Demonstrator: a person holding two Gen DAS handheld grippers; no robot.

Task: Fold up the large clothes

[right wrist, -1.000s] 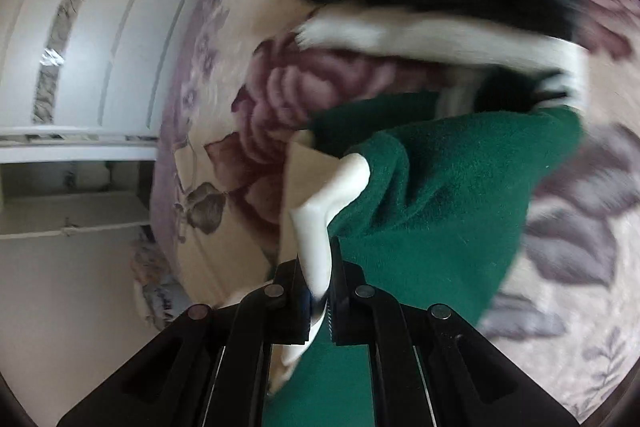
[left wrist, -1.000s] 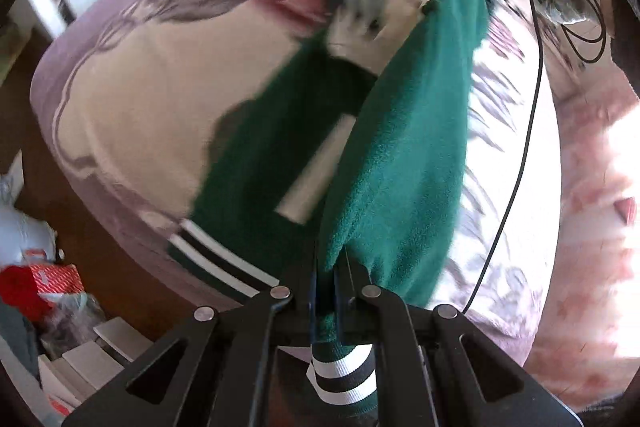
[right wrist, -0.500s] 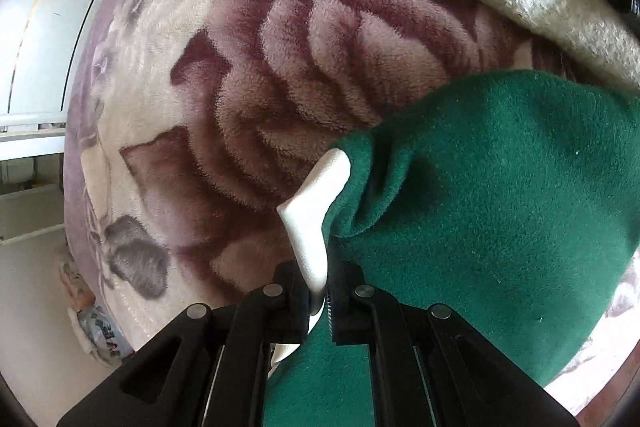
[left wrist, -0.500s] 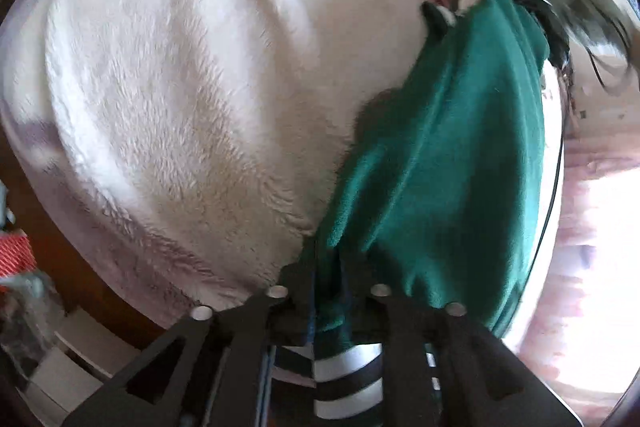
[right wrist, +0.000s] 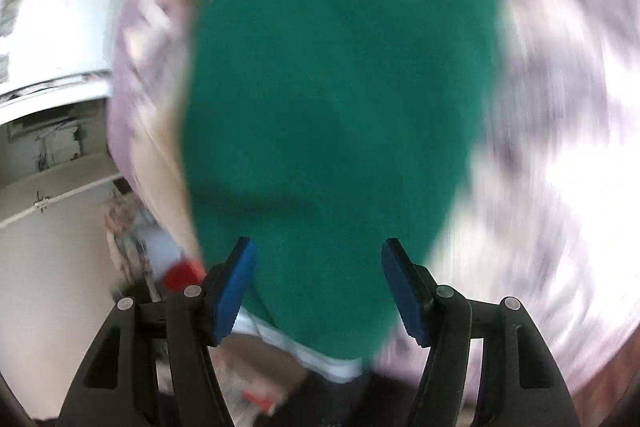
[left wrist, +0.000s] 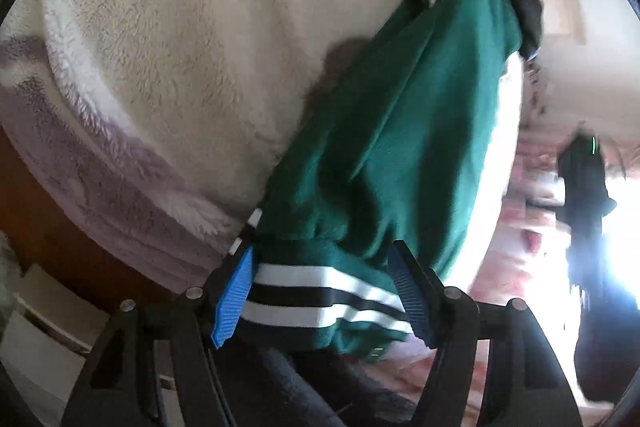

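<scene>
Stripes of the green top's cuff sit right between the blue pads of the left gripper, which has just been opening wide to let go. The right gripper has been opening too, with the green top loose between its pads. Both tip down at the fluffy blanket. Past them the top lies long, likely one fold done.
</scene>
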